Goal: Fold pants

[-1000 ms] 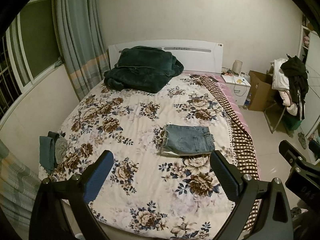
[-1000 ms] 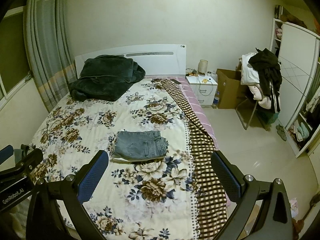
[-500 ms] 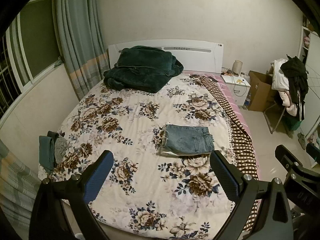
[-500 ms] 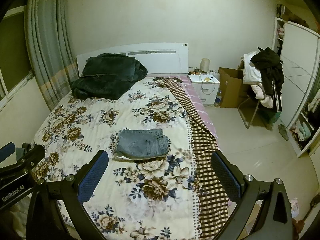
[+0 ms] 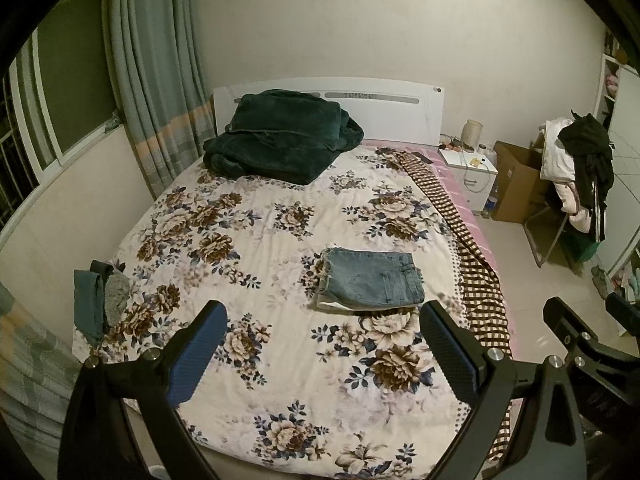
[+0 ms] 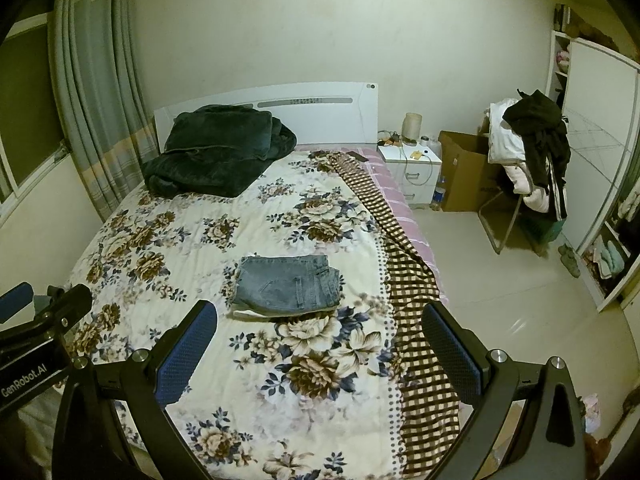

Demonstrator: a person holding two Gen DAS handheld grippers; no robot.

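Note:
Blue denim pants (image 5: 372, 278) lie folded in a neat rectangle on the floral bedspread (image 5: 260, 240), right of the bed's middle; they also show in the right wrist view (image 6: 288, 286). My left gripper (image 5: 322, 344) is open and empty, held above the foot of the bed, well short of the pants. My right gripper (image 6: 320, 344) is open and empty too, beside the left one and over the bed's right side. Each gripper's body shows at the edge of the other's view.
A dark green blanket (image 5: 280, 140) is piled by the headboard. Small teal and grey folded clothes (image 5: 98, 296) lie at the bed's left edge. A checked cloth (image 6: 404, 280) hangs along the right edge. A nightstand (image 6: 412, 168), cardboard box (image 6: 464, 172) and clothes-laden chair (image 6: 528, 152) stand right.
Both grippers have drifted slightly back and up from the bed, still open. The folded pants have not moved.

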